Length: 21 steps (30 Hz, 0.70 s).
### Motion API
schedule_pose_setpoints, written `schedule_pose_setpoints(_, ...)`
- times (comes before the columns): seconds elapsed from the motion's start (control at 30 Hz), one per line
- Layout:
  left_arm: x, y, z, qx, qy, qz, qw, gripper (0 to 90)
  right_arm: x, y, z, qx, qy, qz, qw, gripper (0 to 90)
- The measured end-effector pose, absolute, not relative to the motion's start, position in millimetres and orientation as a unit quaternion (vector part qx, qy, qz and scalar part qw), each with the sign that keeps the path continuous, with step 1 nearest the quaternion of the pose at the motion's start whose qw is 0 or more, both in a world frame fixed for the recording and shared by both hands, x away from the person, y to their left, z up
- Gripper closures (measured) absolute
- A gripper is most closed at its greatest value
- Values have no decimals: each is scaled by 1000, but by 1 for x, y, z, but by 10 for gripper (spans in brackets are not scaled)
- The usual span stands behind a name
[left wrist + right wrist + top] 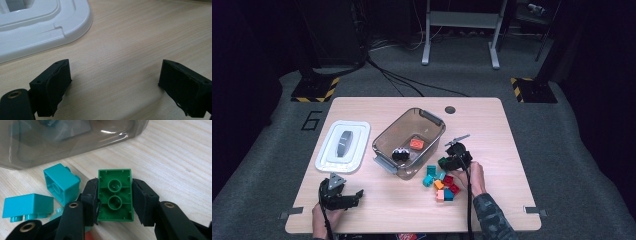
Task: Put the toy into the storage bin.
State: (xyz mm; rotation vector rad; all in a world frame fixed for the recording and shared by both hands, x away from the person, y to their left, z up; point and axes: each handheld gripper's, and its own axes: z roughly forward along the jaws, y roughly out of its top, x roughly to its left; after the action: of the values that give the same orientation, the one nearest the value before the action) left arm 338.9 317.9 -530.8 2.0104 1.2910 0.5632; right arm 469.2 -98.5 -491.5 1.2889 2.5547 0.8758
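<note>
While the right gripper presses its two black pads against the long sides of a green brick, hollow underside facing the camera, the brick sits low over the table at the edge of the loose pile of bricks. Just beside it lie two teal bricks, and the smoky plastic bin stands close behind, already holding an orange brick and a dark one. This looks like the pick-up step of sorting bricks into the bin; next the grip must hold firm while the brick rises clear of its neighbours and over the bin's wall before release. Well apart, the left gripper rests with its jaws wide and nothing between them, near the white lid.
</note>
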Motion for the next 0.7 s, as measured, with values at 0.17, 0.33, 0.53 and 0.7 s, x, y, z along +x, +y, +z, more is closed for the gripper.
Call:
schedule_pose_setpoints(0.17, 339, 317, -531, 768, 498, 218, 340, 103, 470, -100, -493, 431, 851, 292, 71, 569)
schedule_pose_setpoints(0.33, 339, 317, -531, 768, 497, 218, 341, 103, 471, -103, -493, 430, 850, 297, 72, 582)
schedule_pose_setpoints(0.53, 339, 317, -531, 767, 497, 219, 341, 103, 470, -108, -491, 434, 845, 302, 80, 593)
schedule_pose_setpoints(0.7, 339, 317, -531, 768, 497, 219, 341, 103, 469, -114, -487, 434, 841, 312, 86, 593)
